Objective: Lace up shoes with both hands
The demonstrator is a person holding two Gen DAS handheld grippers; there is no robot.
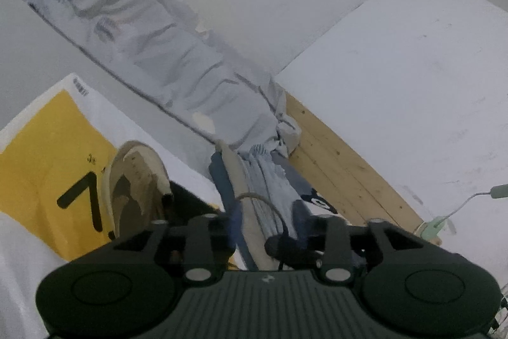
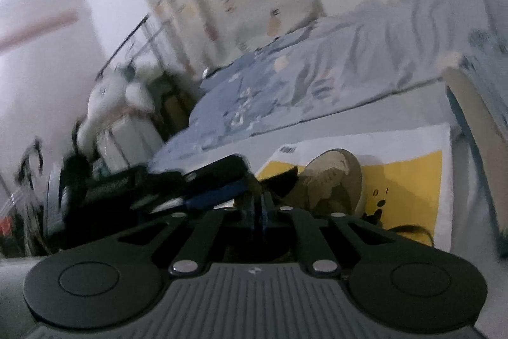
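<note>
Shoe: I see a tan and beige shoe (image 1: pixel 136 186) lying on a white and yellow sheet (image 1: pixel 41 148) with a black figure printed on it; in the right wrist view the same shoe (image 2: pixel 333 180) sits just ahead and a little right of my right fingers.

Left fingers: my left gripper (image 1: pixel 270 231) has its two fingers (image 1: pixel 203 240) standing apart, partly open, with nothing pressed between the pads. The shoe lies just to the left of them, beyond the left finger, not between them.

In the left gap: past the opening I see blue and beige cloth (image 1: pixel 254 180) hanging down, with a thin dark cord (image 1: pixel 270 205) looping to a dark blob near the right finger; I cannot tell whether this is the lace.

Right fingers: my right gripper (image 2: pixel 257 208) is closed, pads together. Whether a lace is pinched there I cannot tell, the tips are dark and blurred.

Other gripper: the left gripper (image 2: pixel 190 183) shows in the right wrist view as a black and blue body, left of the shoe.

Surroundings: a bed with a pale blue patterned cover (image 2: pixel 285 84) behind the sheet; a wooden strip (image 1: pixel 343 167) under a white panel.
</note>
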